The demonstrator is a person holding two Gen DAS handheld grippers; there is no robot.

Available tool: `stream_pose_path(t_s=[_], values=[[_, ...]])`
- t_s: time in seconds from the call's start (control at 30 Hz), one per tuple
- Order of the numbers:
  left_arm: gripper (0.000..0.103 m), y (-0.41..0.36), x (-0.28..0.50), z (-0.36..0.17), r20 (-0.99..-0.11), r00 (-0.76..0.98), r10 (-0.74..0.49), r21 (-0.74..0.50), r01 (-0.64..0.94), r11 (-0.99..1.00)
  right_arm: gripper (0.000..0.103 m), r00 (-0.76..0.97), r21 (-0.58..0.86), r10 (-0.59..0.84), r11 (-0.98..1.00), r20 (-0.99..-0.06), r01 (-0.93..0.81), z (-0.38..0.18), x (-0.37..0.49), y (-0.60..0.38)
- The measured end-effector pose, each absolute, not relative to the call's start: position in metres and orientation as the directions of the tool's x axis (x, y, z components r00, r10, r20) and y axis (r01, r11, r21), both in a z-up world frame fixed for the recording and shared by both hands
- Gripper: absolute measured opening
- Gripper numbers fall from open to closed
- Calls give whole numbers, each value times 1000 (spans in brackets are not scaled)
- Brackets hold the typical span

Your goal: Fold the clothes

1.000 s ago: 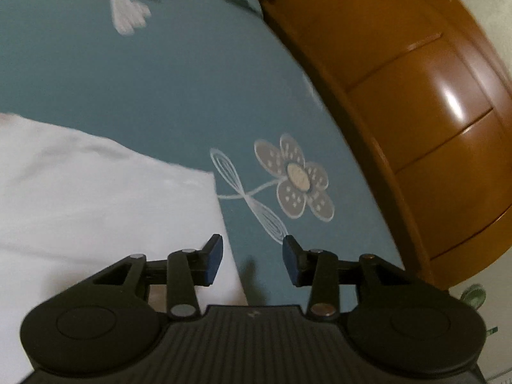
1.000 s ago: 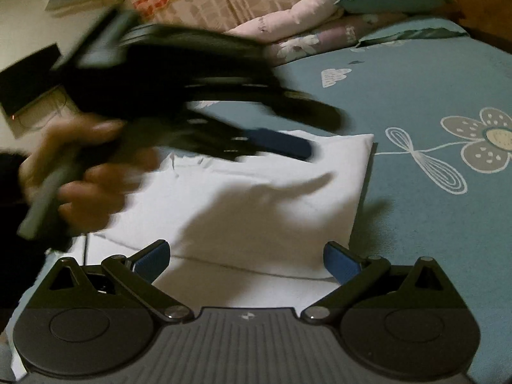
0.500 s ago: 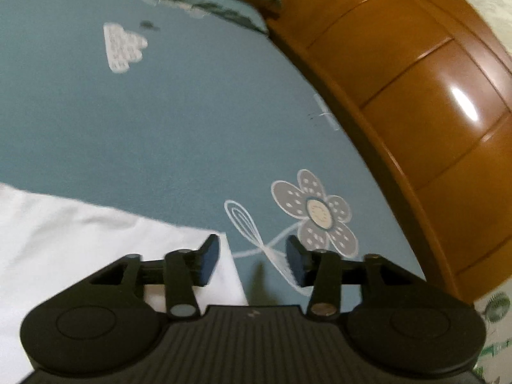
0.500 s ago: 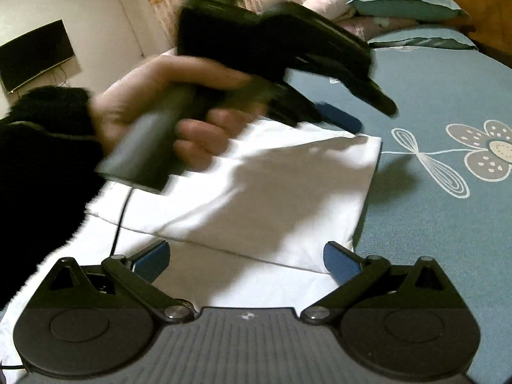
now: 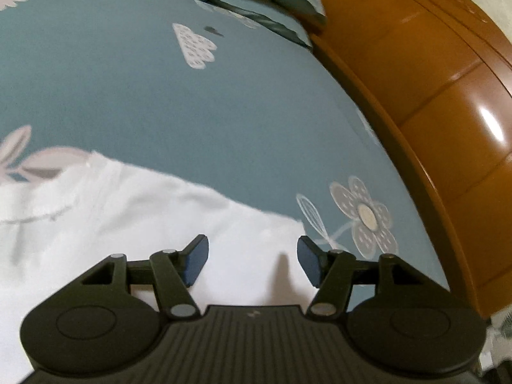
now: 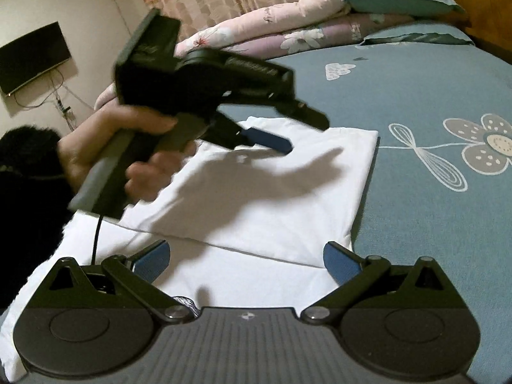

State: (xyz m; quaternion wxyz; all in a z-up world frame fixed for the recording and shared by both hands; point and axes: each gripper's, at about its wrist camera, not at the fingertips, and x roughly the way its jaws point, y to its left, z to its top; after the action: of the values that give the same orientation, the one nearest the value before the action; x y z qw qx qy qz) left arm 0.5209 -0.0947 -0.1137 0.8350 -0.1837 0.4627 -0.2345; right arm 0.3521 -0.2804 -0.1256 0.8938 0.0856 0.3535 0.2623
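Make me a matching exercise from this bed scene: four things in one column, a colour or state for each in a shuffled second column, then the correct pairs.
Things:
1. garment
2. bedsheet
3. headboard
4. left gripper

Descriptions:
A. glossy orange-brown wood
B. white, folded over itself on the bed
C. open, hanging over white cloth with nothing between the fingers
D. blue-grey with flower prints

Pairs: 1-B, 2-D, 3-A, 4-C

surface: blue flower-print bed (image 6: 416, 192) | on it: folded white garment (image 6: 256, 198), probably a shirt | pillows (image 6: 400, 3) at the head
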Motion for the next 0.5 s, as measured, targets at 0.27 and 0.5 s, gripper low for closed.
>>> stream_pose_path(t_s=[0.27, 0.5], values=[[66, -77, 466, -89, -667, 488, -563, -487, 287, 825, 103, 613, 333, 519, 854, -595, -400, -123, 344, -278], [66, -37, 422, -110, -703, 511, -495, -460, 203, 864, 103, 617, 319, 508, 860, -600, -397, -123, 342, -276]])
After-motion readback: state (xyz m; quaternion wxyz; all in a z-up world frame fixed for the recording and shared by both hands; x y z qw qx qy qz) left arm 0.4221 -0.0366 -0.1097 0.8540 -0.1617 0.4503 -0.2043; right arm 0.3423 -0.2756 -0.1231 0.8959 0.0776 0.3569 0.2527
